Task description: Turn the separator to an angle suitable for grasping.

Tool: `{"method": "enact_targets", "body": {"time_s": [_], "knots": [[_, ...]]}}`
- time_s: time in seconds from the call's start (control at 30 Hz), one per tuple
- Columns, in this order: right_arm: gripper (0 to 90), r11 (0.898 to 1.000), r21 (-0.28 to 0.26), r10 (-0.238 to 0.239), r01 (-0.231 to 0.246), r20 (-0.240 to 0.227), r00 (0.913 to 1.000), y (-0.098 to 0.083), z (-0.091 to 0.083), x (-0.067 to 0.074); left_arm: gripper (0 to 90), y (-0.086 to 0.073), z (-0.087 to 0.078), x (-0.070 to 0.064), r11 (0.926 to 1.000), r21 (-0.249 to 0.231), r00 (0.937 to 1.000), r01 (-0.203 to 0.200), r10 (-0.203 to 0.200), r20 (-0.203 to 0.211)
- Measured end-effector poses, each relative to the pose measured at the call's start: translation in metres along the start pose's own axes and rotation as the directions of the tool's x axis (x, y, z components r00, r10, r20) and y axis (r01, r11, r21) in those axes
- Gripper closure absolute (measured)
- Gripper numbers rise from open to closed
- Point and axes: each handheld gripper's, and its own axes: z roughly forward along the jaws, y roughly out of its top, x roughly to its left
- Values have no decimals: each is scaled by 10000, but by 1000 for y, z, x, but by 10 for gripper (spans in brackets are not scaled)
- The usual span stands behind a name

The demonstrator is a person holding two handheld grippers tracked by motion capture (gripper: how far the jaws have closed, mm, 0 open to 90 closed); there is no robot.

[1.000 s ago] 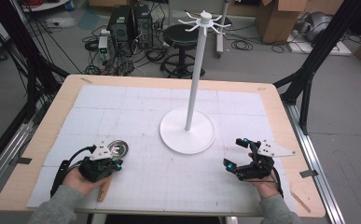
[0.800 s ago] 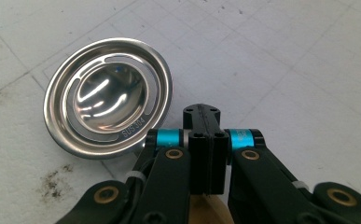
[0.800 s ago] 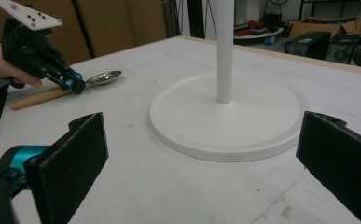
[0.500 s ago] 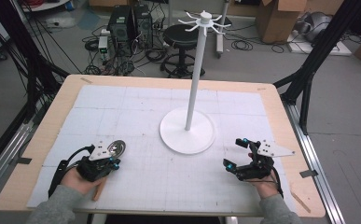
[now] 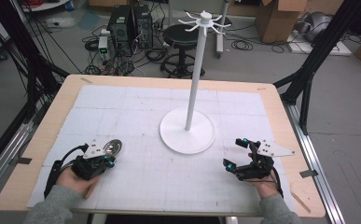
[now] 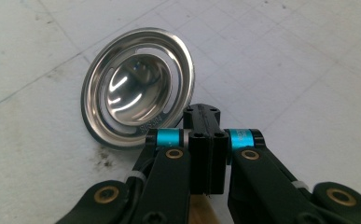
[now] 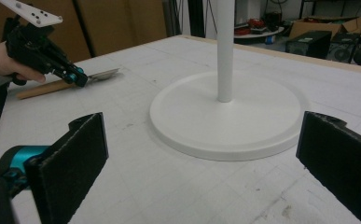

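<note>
A slotted steel spoon (image 6: 136, 93) with a wooden handle (image 7: 43, 88) lies low on the white mat at the near left. My left gripper (image 5: 108, 161) is shut on its neck, just behind the round head (image 5: 111, 146), with the wood showing under the closed jaws (image 6: 201, 112). From the right gripper view, that left gripper (image 7: 78, 77) sits over the handle, held by a hand. My right gripper (image 5: 232, 152) rests at the near right, open with nothing between its pads (image 7: 201, 163). It faces the white stand's round base (image 7: 243, 126).
The white stand (image 5: 187, 130) rises mid-table on a thin pole (image 5: 194, 79) topped with several hooks (image 5: 205, 21). The wooden table edge (image 5: 43, 140) frames the mat. Beyond the table are a black stool (image 5: 183, 37), computer cases, cables and cardboard boxes.
The left gripper and the spoon have shifted a little to the left. The right gripper has stayed still.
</note>
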Motion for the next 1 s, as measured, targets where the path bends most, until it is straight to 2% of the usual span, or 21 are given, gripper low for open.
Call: {"method": "enact_targets", "body": {"time_s": [0.37, 0.43, 0.63, 0.8, 1.0], "knots": [[11, 10000, 0, -35, 35, -25, 10000, 0, 1, 0, 900, -9, -6, 17, 9988, -96, 9964, 483, -488, -699], [12, 10000, 9, -30, 30, -26, 10000, 0, 1, 0, 900, -10, -7, 20, 9976, -156, 9963, 671, -678, -534], [12, 10000, -26, -69, 69, -30, 10000, 0, 1, -1, 900, -6, -20, 21, 9911, -959, 9948, 921, -958, -352], [12, 10000, 6, -58, 58, -9, 10000, 0, 0, -1, 900, -16, -36, 23, 9898, -1083, 9943, 925, -976, -433], [12, 10000, 4, -72, 72, 17, 10000, 0, 1, -1, 899, -34, -51, 30, 9868, -1084, 9910, 1200, -1256, -471]]}}
